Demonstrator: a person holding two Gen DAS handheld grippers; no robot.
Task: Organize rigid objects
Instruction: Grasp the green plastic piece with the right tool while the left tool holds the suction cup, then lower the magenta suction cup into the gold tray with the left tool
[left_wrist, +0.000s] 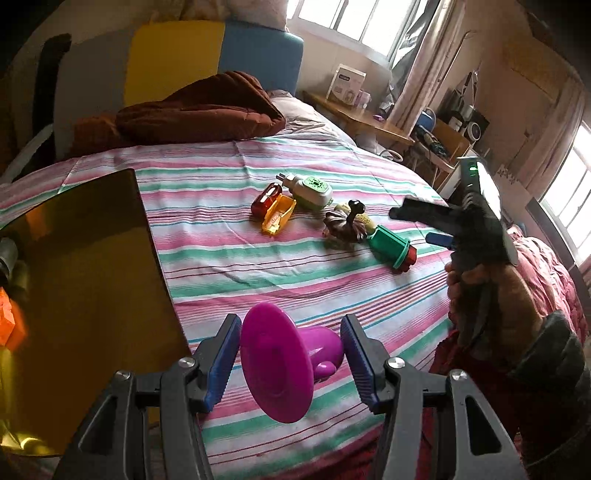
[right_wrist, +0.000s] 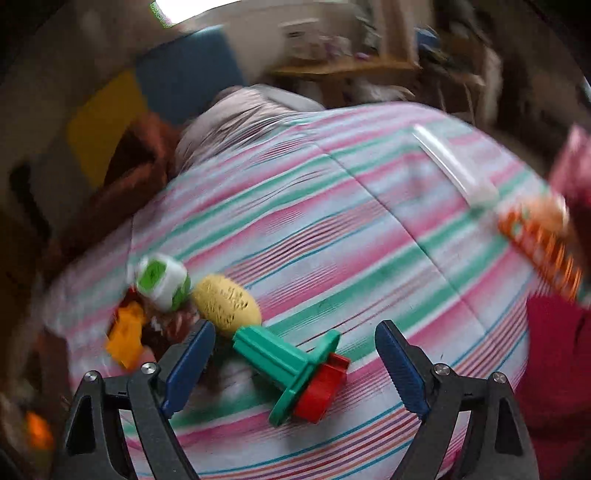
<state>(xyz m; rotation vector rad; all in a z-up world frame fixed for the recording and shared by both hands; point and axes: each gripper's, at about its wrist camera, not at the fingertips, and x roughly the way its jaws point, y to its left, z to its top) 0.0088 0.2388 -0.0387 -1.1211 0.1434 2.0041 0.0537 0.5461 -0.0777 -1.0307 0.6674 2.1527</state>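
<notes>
Left hand-held gripper (left_wrist: 291, 363) clamps a magenta funnel-shaped toy (left_wrist: 280, 363) above the striped bed (left_wrist: 229, 266). Right hand-held gripper (right_wrist: 295, 373), jaws apart and empty, hovers over a green-and-red stamp (right_wrist: 295, 373). At 11 o'clock beyond: yellow sponge (right_wrist: 226, 303), green-white plug (right_wrist: 162, 282).

The left gripper (left_wrist: 291, 363) points steeply downward, its jaws clamped on a load. To its right, a hand (left_wrist: 491, 295) carries the right gripper (right_wrist: 295, 369), jaws wide apart.
</notes>
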